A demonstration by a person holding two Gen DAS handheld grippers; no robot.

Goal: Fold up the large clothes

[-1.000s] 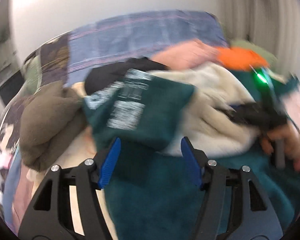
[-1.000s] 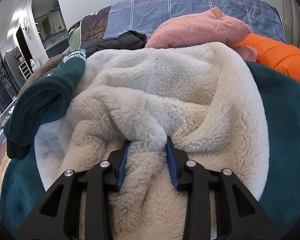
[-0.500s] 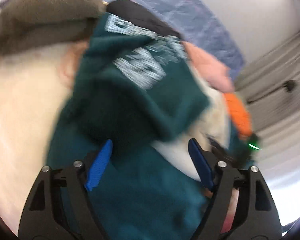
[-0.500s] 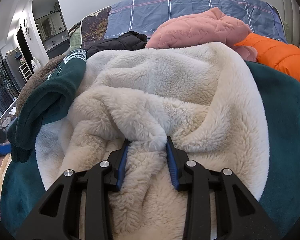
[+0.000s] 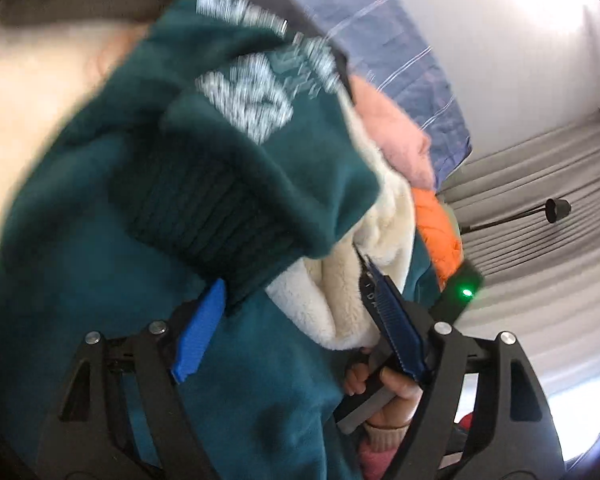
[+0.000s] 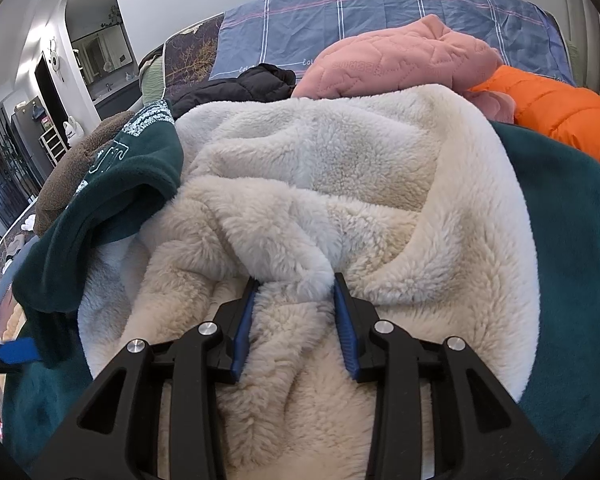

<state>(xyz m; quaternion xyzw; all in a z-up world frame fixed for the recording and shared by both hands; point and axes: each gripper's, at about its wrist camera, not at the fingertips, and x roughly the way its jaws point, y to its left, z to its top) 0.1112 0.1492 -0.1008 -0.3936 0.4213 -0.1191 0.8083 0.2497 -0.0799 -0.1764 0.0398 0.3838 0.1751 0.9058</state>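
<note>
A dark green jacket [image 6: 572,240] with cream fleece lining [image 6: 340,168] lies spread on the bed. My right gripper [image 6: 295,280] is shut on a bunched fold of that lining. The jacket's green sleeve [image 5: 256,100], printed in white, drapes over the lining, and its ribbed cuff [image 5: 204,216] hangs just ahead of my left gripper [image 5: 296,276]. That gripper is open and rolled to one side; the cuff's lower edge sits by its left pad [image 5: 198,336], not pinched. In the left wrist view a hand [image 5: 396,396] holds the right gripper beyond the lining.
Behind the jacket lie a pink quilted garment [image 6: 400,60], an orange puffer [image 6: 560,108], a black jacket [image 6: 252,84] and a brown fleece [image 6: 72,160], all on a blue checked sheet [image 6: 380,8]. Grey curtains [image 5: 540,200] hang at the right.
The left gripper has rolled and dropped closer to the green sleeve's cuff, with its jaws wider than a second ago. The right gripper has kept its hold and place.
</note>
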